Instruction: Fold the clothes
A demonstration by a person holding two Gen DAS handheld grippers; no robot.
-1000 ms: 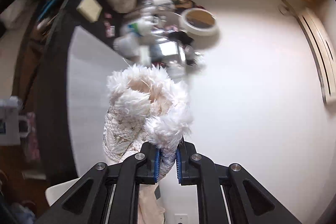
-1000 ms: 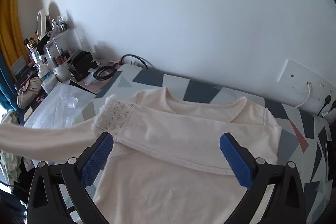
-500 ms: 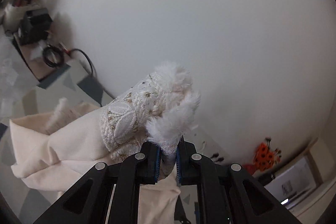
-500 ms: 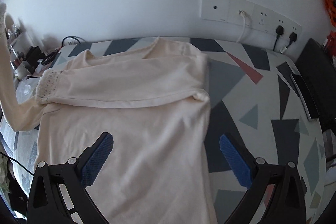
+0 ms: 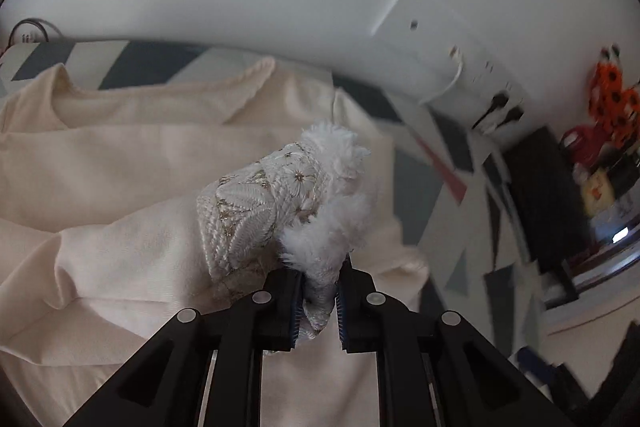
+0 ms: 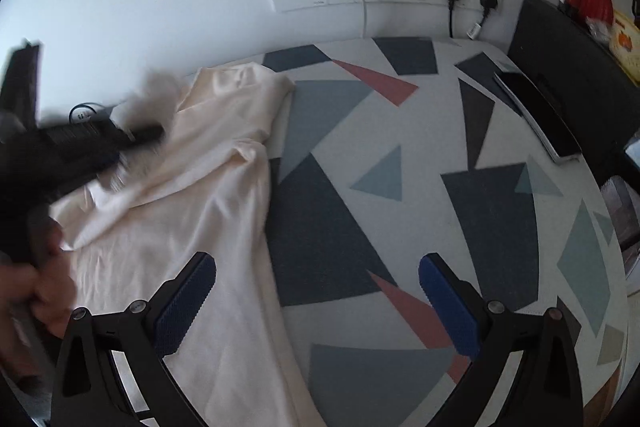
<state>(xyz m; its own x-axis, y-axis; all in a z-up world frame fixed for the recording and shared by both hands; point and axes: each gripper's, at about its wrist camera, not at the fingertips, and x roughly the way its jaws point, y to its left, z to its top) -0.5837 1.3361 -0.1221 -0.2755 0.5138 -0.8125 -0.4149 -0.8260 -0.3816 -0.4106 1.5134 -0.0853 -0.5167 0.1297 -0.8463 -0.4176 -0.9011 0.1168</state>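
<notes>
Swung across since 1 second ago, the left gripper [image 5: 318, 301] now carries the furry cuff [image 5: 316, 195] over the cream top [image 6: 208, 163] — clamped tight. Right gripper [image 6: 318, 301] gapes wide, holding nothing, above the patterned table [image 6: 400, 187].

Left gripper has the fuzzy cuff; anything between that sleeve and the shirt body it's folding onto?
Nothing visible. The left gripper is clamped on the cuff above the cream shirt; only shirt fabric lies beneath.
</notes>
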